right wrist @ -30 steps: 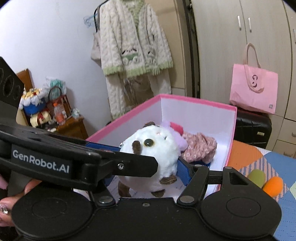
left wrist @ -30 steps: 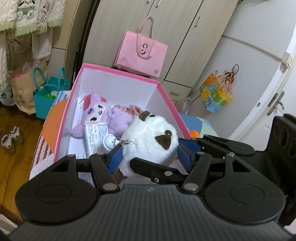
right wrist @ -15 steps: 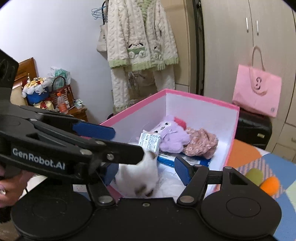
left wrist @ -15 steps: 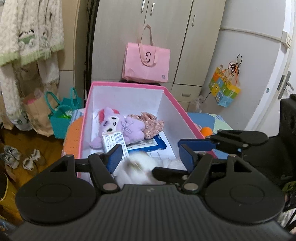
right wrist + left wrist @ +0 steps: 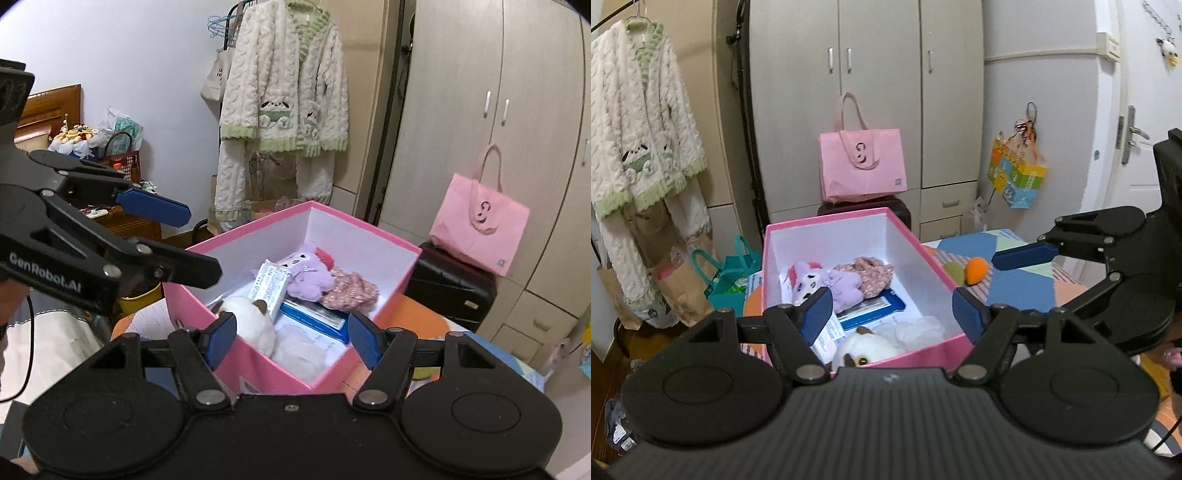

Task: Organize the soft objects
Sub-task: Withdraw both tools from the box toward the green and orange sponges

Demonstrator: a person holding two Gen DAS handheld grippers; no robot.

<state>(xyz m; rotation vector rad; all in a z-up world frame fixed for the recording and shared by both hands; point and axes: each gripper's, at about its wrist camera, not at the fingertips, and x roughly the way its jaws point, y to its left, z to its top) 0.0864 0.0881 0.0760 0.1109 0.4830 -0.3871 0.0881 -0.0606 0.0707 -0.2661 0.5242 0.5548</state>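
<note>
With the white plush owl (image 5: 866, 350) now lying in the pink box (image 5: 919, 360), both the left gripper (image 5: 888, 314), its fingers just opened wider, and the right gripper (image 5: 291, 341) hold nothing and should lift clear of the rim before reaching for the orange toy (image 5: 977, 269) on the bed.

A lived-in bedroom of a home: a tall beige wardrobe (image 5: 871, 92) fills the far wall, a fleecy cream-and-green robe (image 5: 284, 96) hangs from a hanger beside it, and a pink tote bag (image 5: 862, 164) rests on a black suitcase (image 5: 448, 284). A wooden headboard (image 5: 48, 107) shows at one side, a patchwork bedspread (image 5: 1019, 280) and a white door (image 5: 1145, 110) at the other, with gift bags (image 5: 727, 269) on the wooden floor.
</note>
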